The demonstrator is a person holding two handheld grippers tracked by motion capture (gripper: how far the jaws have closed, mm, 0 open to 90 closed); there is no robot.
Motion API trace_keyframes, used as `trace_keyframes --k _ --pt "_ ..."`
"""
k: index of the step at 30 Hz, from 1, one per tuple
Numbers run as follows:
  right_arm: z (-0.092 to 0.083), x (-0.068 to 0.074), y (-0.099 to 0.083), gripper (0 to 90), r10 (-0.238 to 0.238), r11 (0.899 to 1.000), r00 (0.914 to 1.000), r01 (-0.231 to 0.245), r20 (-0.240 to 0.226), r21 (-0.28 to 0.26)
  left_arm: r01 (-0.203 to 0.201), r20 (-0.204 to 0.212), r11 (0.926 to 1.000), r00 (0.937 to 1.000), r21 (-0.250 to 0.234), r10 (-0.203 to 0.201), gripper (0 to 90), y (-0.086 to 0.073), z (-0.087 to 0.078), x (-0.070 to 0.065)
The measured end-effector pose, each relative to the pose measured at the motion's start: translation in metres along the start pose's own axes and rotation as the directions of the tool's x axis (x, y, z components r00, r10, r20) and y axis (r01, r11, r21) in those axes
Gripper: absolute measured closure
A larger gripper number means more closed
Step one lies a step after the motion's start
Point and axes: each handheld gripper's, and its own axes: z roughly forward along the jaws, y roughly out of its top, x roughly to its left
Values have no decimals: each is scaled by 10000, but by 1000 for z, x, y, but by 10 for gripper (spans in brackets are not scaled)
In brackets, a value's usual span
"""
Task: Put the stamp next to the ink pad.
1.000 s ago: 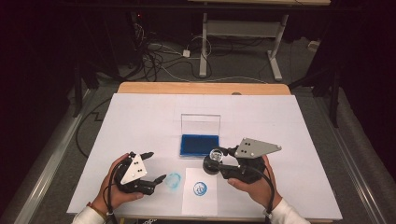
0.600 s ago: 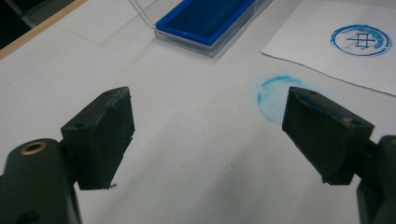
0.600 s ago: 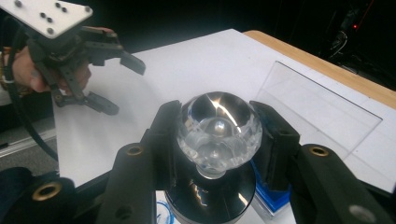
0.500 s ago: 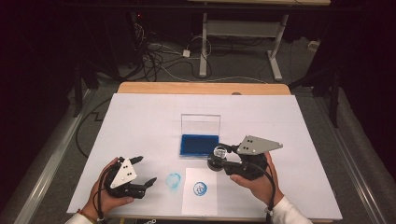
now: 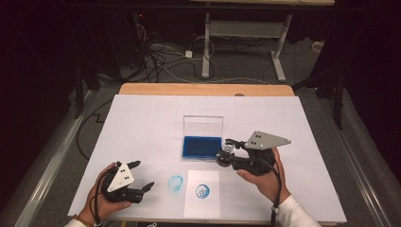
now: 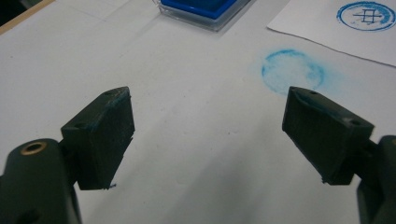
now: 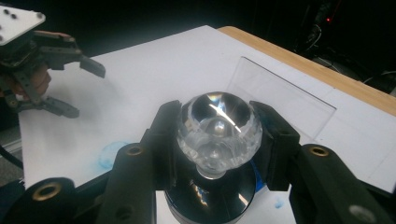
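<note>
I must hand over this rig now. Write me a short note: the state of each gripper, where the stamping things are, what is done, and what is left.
Right gripper: shut on the clear faceted glass knob of the round black stamp, held beside the ink pad's right front corner.
Left gripper: open, holding nothing, low over the white table cover at front left.
Open blue ink pad in its clear case: mid-table, lid upright.
White paper sheet: at the front edge, bearing one round blue print.
Smudged blue ring: on the cover left of the sheet.
Done: one print on the paper.
Left, probably: put the stamp down, close the pad.
</note>
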Motion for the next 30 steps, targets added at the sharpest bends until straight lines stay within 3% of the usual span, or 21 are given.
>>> trace_keyframes --k 13,22,30 --pt "3 -24 4 569 152 9995 9957 -176 917 248 -141 14 9998 9999 138 141 164 1 0 -4" --pt "23 -41 -4 569 361 9963 9916 -454 1243 727 -75 28 9998 10000 187 75 165 2 3 -4" --pt "44 -52 -20 568 639 9874 9849 -858 1607 1331 -120 82 9997 9999 221 118 165 2 4 -4"
